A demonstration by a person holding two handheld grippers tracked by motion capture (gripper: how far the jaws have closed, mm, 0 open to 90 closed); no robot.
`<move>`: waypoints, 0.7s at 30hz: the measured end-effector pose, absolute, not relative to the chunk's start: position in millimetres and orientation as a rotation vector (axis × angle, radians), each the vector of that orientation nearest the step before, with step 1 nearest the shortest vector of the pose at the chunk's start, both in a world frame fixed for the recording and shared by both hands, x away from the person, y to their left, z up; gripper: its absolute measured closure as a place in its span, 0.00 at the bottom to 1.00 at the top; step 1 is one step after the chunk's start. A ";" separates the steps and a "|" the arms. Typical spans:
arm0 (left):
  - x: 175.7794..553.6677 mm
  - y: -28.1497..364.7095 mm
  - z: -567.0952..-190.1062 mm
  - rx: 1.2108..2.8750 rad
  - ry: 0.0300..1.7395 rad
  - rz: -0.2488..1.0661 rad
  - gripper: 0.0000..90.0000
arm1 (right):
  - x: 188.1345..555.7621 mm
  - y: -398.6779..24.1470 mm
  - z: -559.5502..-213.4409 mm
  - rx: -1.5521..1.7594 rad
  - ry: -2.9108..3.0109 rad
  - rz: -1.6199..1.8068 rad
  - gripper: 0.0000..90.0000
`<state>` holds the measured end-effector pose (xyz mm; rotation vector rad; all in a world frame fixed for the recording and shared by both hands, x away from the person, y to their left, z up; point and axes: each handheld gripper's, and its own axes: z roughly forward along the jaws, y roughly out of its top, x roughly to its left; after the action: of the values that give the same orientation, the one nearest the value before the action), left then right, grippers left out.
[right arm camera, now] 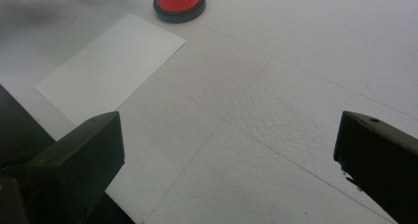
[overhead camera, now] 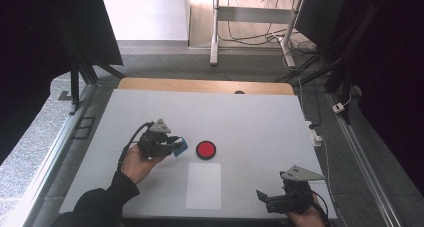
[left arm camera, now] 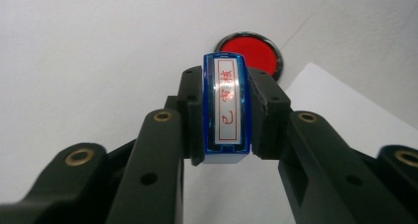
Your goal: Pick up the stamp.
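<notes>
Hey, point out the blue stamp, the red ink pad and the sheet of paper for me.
blue stamp [left arm camera: 226,110], left gripper view, on its labelled face between the jaws.
red ink pad [overhead camera: 206,149], high view, on the red centre.
sheet of paper [overhead camera: 204,185], high view, on its middle.

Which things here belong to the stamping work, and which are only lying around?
Part of the work:
- blue stamp, clamped in the left tool
- red ink pad
- white paper sheet

Just lying about:
- white plug and cables on the floor beyond the table
</notes>
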<state>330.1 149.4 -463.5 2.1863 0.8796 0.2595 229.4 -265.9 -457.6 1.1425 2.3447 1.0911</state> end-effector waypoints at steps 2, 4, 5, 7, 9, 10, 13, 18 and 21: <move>327.3 150.0 -461.9 2.180 0.872 0.252 0.79 | 229.5 -265.9 -457.6 1.141 2.345 1.092 0.00; 324.8 150.4 -460.0 2.176 0.867 0.257 0.79 | 229.6 -266.0 -457.6 1.140 2.344 1.095 0.00; 323.7 150.6 -458.8 2.173 0.862 0.262 0.79 | 229.6 -266.0 -457.5 1.140 2.344 1.096 0.00; 321.7 150.9 -455.6 2.160 0.855 0.269 0.79 | 229.7 -266.0 -457.5 1.140 2.345 1.097 0.00; 319.4 150.9 -452.7 2.153 0.848 0.265 0.79 | 229.7 -265.9 -457.5 1.139 2.345 1.096 0.00; 318.3 150.9 -451.6 2.149 0.845 0.261 0.79 | 229.5 -265.9 -457.3 1.137 2.347 1.090 0.00; 315.1 151.5 -449.1 2.148 0.841 0.248 0.79 | 229.4 -265.9 -457.4 1.138 2.344 1.093 0.00; 310.9 154.2 -444.9 2.128 0.827 0.224 0.79 | 228.7 -266.0 -457.5 1.142 2.343 1.098 0.00; 308.0 155.4 -442.1 2.116 0.816 0.209 0.79 | 228.9 -266.0 -457.4 1.141 2.345 1.094 0.00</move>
<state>308.0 155.4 -442.1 2.1157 0.8160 0.2089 228.9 -266.0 -457.4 1.1408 2.3448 1.0937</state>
